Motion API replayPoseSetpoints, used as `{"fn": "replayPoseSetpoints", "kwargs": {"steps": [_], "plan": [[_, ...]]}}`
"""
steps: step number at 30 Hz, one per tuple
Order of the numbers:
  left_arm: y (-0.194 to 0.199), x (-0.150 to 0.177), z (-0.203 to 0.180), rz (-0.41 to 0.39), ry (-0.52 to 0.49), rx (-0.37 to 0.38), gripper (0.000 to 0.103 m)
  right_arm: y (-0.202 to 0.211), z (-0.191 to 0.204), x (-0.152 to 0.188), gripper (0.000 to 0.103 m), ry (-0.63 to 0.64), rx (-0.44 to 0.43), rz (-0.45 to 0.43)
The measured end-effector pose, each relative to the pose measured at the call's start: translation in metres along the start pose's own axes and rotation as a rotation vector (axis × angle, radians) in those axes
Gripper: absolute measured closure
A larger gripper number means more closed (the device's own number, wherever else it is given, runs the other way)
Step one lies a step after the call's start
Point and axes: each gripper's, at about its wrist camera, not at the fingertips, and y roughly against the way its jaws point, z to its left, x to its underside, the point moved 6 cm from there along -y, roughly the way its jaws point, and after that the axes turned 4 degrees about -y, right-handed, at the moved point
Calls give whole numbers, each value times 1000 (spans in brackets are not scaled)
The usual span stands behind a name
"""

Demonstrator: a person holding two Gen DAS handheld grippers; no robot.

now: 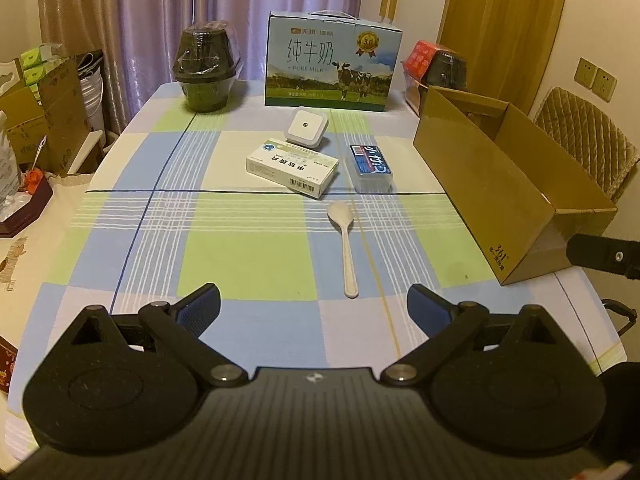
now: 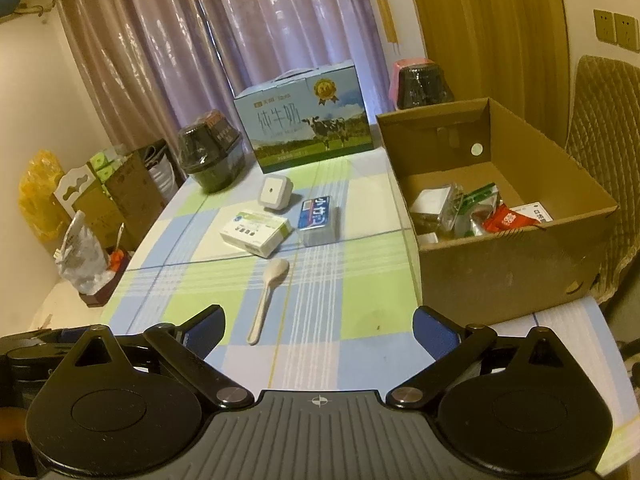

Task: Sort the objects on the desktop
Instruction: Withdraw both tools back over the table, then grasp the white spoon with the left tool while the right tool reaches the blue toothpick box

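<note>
The milk carton [image 1: 333, 65] in the upper middle of the left wrist view reads "PURE MILK" under large Chinese characters, with a cow on grass and a gold badge marked "3.6". The brown cardboard box [image 1: 480, 184] at the right edge carries a "361°" mark on its near lower corner; in the right wrist view it holds a red packet [image 2: 506, 219], a green-and-white packet [image 2: 478, 198] and a clear plastic piece among other items too jumbled to name.

Four loose things lie on the checked tablecloth [image 1: 240, 248] in the middle of the frame. A white medicine box [image 1: 291, 167] with Chinese print and a barcode lies flat, its long axis slanting from upper left to lower right. Just to its right, a blue-topped clear plastic case [image 1: 370, 168] runs its long axis up and down the frame; its writing is not legible. Above them sits a white square night light [image 1: 306, 127] with a small dark sensor. Below them a cream plastic spoon [image 1: 346, 246] lies with its bowl towards the carton and its handle towards the camera.

The left gripper [image 1: 314, 304] hangs at the bottom centre, jaws spread wide, holding nothing. The right gripper [image 2: 318, 326] is likewise wide apart and empty.
</note>
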Motion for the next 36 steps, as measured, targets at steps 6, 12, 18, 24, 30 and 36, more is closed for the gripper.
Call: {"fn": "replayPoseSetpoints", "kwargs": {"steps": [6,12,18,24,30,36], "plan": [[-7,0,2,4,-7,-2,5,-8,1,1,5,3,2,11],[-17,-1,7,12,-29,-11,5,-18,2,2,5,-4,6,19],[-33,-8,9,14,-63,-10,5,-36,6,-2,5,2,7,22],[-57,-15,5,23,-94,10,6,-59,11,-9,5,8,14,12],[-86,-22,0,26,-120,44,13,-91,14,-16,5,13,10,8],[-118,-28,-3,31,-140,72,26,-129,12,-20,5,0,13,13]]}}
